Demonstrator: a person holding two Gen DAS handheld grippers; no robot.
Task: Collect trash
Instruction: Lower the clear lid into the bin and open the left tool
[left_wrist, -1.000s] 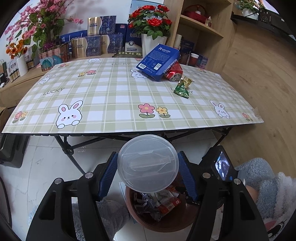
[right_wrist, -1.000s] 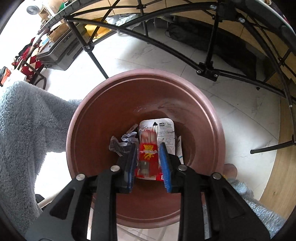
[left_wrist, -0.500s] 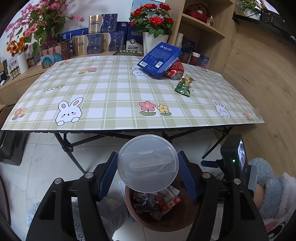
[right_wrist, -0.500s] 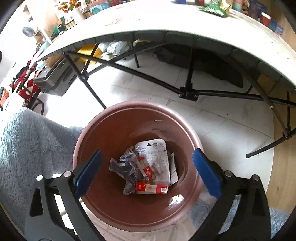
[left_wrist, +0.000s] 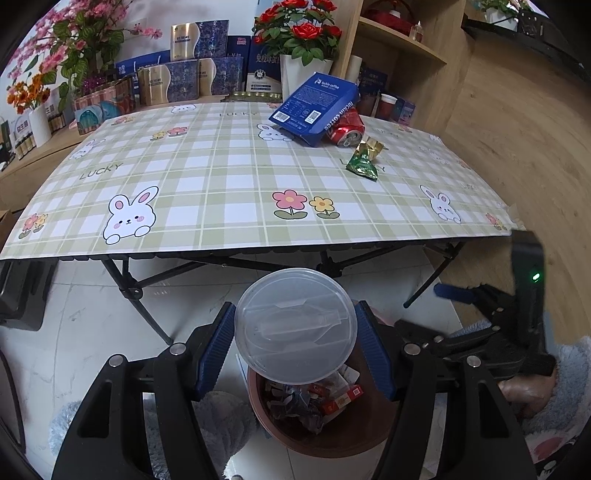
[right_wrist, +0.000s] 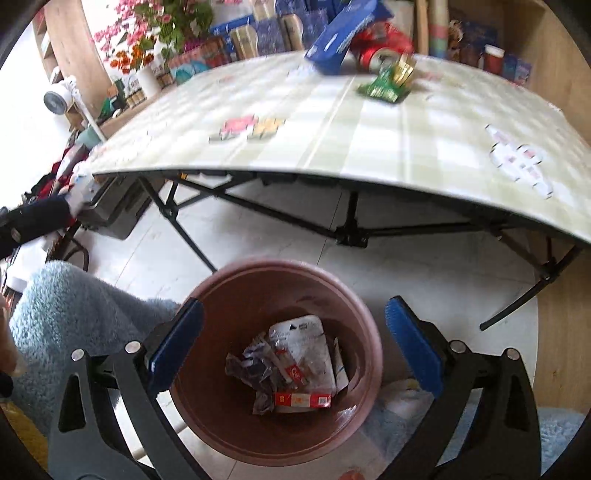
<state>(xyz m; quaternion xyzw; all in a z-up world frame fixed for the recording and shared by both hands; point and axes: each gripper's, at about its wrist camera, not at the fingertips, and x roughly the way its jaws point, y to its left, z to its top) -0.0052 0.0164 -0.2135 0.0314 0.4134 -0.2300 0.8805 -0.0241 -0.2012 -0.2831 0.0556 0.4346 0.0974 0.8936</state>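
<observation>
A round clear plastic lid (left_wrist: 295, 325) is held between the blue pads of the left claw (left_wrist: 295, 332), one pad pressed against each side of its rim. The lid is held above a brown trash bin (left_wrist: 332, 435) that stands on the white tiled floor (left_wrist: 92, 314), just in front of the tabletop's near edge. Crumpled wrappers and a small red carton (right_wrist: 302, 399) are seen lying at the bottom of the bin.

The right claw (right_wrist: 293, 347) is spread wide above the bin's mouth, with nothing between its pads; its jaws have just been opening. It is also seen at the right edge of the left view.

The tabletop (left_wrist: 229, 177) is covered with a green checked cloth printed with rabbits and flowers. Toward its far right corner, a blue coffee box (left_wrist: 314, 107) is propped against a crushed red can (left_wrist: 347, 129). A green and gold wrapper (left_wrist: 364, 158) lies just beside the can, on the side toward the near edge. Fluffy pale blue fabric (right_wrist: 74, 321) is visible beside the bin.
</observation>
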